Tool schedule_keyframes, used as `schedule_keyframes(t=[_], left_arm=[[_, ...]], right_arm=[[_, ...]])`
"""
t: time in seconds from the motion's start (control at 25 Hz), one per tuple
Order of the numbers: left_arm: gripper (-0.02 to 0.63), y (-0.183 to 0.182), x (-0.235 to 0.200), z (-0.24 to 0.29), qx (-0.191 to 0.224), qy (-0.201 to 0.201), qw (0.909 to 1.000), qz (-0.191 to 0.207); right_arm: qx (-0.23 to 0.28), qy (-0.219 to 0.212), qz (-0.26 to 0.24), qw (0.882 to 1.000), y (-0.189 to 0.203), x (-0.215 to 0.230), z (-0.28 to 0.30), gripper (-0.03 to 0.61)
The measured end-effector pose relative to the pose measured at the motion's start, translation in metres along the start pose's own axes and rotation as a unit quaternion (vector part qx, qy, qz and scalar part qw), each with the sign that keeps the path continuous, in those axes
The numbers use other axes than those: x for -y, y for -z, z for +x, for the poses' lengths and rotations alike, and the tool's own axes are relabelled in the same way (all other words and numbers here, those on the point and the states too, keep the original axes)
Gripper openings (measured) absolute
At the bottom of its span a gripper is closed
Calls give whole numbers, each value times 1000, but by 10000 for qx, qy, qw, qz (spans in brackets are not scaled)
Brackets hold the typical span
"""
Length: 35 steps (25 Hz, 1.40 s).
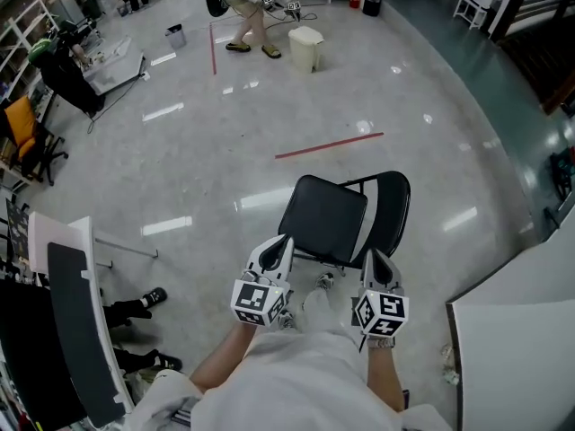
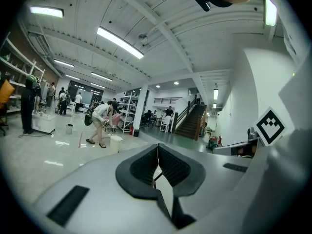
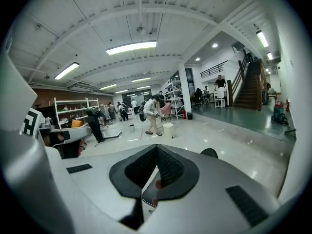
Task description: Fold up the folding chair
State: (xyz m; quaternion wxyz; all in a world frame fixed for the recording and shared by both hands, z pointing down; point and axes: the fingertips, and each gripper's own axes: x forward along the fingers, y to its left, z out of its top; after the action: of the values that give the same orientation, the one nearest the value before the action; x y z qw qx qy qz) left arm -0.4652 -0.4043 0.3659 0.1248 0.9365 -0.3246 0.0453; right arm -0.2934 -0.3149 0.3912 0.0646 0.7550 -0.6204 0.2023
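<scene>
Facing chair (image 1: 325, 215): left claw (image 1: 285, 241), right claw (image 1: 371, 255)

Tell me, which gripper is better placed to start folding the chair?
Probably left. The left gripper points at the near edge of the seat, the part that flips up. The right gripper sits by the backrest. Both are shut, so it must open first.

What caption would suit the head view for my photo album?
A person's left gripper and right gripper, both shut and empty, near an unfolded black folding chair on a shiny floor.
</scene>
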Motion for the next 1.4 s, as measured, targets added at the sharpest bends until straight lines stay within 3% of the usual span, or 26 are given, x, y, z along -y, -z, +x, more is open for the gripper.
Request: schedule_keyframes(t=[0.4, 0.8, 1.12, 1.4], left_arm=[[12, -29, -8, 97, -16, -156, 9998, 143], [12, -21, -7, 158, -138, -340, 9992, 144], [12, 6, -14, 187, -447, -158, 9989, -20], [12, 48, -18, 221, -928, 309, 9952, -77]], right_arm=[[-46, -310, 1, 9995, -47, 45, 89, 5], [-194, -401, 51, 9990, -53, 92, 136, 5], [-543, -245, 157, 9981, -28, 104, 159, 5], [-989, 195, 463, 9938, 14, 120, 172, 5]])
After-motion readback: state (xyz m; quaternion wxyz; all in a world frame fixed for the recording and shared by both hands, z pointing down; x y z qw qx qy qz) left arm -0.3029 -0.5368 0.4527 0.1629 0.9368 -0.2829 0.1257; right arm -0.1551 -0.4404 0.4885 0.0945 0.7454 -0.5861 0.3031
